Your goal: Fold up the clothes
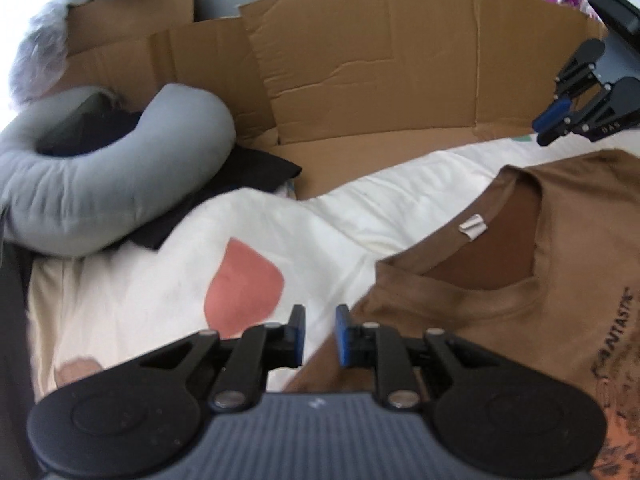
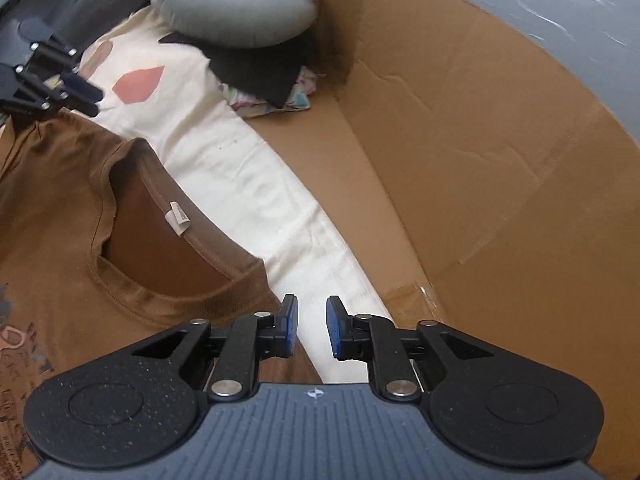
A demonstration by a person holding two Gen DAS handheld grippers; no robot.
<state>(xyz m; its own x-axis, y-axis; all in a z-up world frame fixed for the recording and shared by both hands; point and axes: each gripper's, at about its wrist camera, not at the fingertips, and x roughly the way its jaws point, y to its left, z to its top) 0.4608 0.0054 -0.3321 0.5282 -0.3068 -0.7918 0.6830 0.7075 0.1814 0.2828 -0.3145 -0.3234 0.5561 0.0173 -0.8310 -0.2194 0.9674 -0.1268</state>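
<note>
A brown T-shirt (image 1: 532,300) with a dark printed front lies flat on a cream sheet (image 1: 360,208), its neck opening and white label (image 1: 473,227) facing up. My left gripper (image 1: 320,334) hovers over the shirt's shoulder edge, jaws a small way apart, nothing between the blue pads. In the right wrist view the same T-shirt (image 2: 72,216) spreads at the left, and my right gripper (image 2: 312,328) hangs above its other shoulder edge with a narrow empty gap. Each gripper shows in the other's view: the right gripper (image 1: 554,126) at the far right, the left gripper (image 2: 90,100) at the far left.
A grey U-shaped pillow (image 1: 100,192) rests on dark cloth (image 1: 256,168) at the sheet's far end. Flattened cardboard (image 1: 380,68) stands along the back and lies beside the sheet (image 2: 460,160). A small patterned cloth (image 2: 276,100) sits under the dark cloth. A pink patch (image 1: 244,284) marks the sheet.
</note>
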